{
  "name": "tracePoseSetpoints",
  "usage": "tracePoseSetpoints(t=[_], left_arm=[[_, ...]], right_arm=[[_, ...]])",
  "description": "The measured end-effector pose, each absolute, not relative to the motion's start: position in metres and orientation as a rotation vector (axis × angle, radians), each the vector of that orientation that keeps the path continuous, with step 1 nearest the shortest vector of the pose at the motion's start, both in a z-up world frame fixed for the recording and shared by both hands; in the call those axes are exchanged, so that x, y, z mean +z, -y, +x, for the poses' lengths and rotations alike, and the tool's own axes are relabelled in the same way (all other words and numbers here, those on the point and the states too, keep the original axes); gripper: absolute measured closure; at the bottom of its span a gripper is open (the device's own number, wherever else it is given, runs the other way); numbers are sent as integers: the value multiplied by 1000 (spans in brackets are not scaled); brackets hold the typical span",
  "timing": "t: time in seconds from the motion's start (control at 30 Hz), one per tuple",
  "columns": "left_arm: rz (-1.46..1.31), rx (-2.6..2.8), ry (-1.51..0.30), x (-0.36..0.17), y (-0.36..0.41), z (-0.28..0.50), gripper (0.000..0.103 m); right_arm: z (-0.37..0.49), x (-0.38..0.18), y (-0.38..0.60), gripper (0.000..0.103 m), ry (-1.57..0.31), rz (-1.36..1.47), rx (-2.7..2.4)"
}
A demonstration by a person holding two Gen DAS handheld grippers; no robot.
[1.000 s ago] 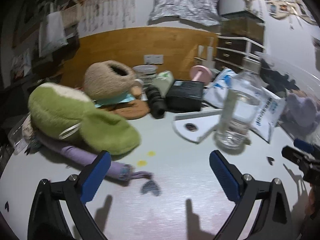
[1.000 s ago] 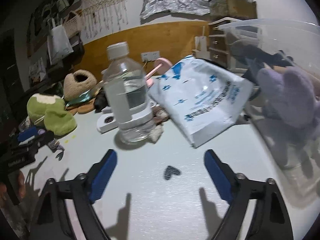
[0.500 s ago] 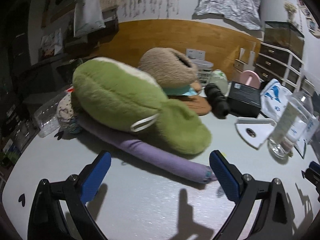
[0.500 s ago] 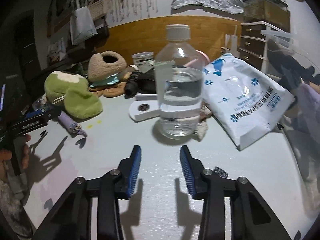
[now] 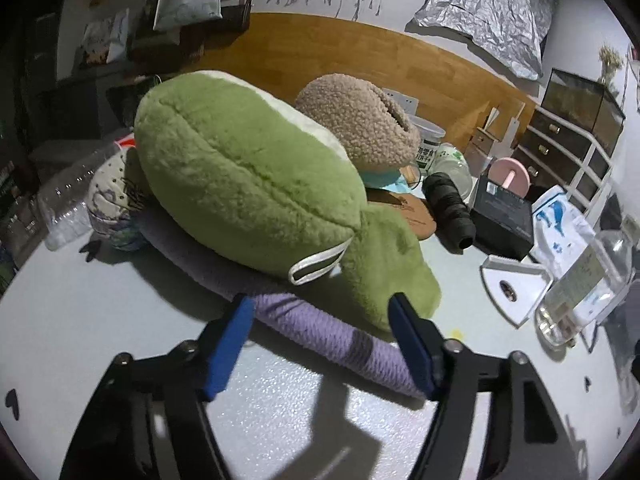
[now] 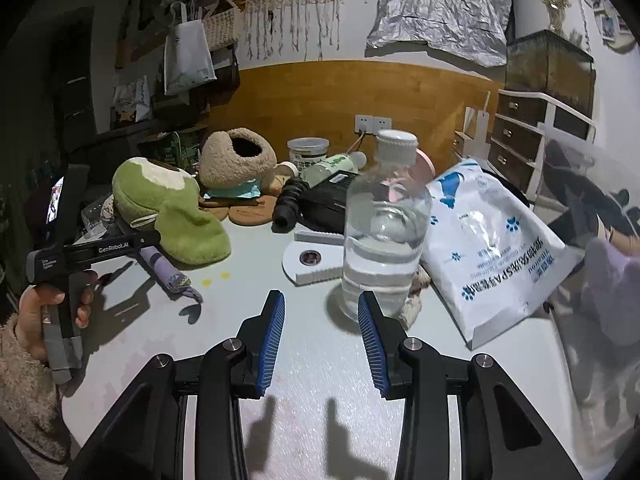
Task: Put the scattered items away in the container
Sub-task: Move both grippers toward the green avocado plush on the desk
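Purple roll between closing left jaws

Purple roll [image 5: 320,326] lies on the worktop [image 5: 100,320] under the green plush [image 5: 256,192], its near end between the left gripper [image 5: 320,340] jaws, which are closing around it; contact cannot be told. The right gripper [image 6: 321,334] jaws stand partly open and empty, with the water bottle [image 6: 386,232] upright just beyond them.

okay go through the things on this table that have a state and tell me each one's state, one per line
Left gripper: jaws closing around the purple roll, not yet pressing it.
Right gripper: partly open, empty.
Water bottle: upright, capped, about half full.
Green plush: lying on the purple roll.
White pouch: lying flat.
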State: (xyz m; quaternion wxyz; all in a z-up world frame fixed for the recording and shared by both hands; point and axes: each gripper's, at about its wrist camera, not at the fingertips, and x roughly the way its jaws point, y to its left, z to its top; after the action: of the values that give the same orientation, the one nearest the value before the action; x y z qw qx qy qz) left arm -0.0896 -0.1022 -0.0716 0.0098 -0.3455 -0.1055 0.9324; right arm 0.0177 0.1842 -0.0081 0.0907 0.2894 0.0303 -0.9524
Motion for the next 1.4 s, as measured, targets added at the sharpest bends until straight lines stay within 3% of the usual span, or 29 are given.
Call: tracePoseSetpoints(t=[0.43,0.67,0.7,0.73,0.8,0.87,0.93,1.0,1.1,1.17,1.2,1.4], left_arm=[[-997,2813,369,-61,108,-94,100],[-1040,2798,339,-63,106,-100,101],[-1056,2792,350,-64,107,-101,101],[-1071,2786,361,-65,108,-102,101],[-1099,2764,379,-69,108,-104,99],[-1122,2743,390,-72,107,-107,89],[-1127,2731,395,-73,104,-109,68],[-1121,2721,407,-73,101,-114,61],[-1118,2705,425,-73,97,-122,61],[-1126,2663,445,-74,95,-128,79],[-1127,2649,451,-74,95,-129,94],[-997,2661,430,-54,99,-115,97]], right_arm=[[-22,-9,-128,64,-351,811,-2706],[-35,-15,-96,64,-426,792,-2640],[-35,-15,-93,60,-427,784,-2639],[-35,-16,-90,44,-429,776,-2637],[-33,-15,-86,31,-444,753,-2644],[-31,-14,-83,31,-461,728,-2652],[-31,-15,-82,31,-458,724,-2654],[-32,-16,-81,31,-455,734,-2651],[-33,-18,-79,31,-457,739,-2652],[-33,-20,-78,31,-457,744,-2651],[-33,-21,-78,31,-457,745,-2651],[-35,-25,-75,31,-460,716,-2651]])
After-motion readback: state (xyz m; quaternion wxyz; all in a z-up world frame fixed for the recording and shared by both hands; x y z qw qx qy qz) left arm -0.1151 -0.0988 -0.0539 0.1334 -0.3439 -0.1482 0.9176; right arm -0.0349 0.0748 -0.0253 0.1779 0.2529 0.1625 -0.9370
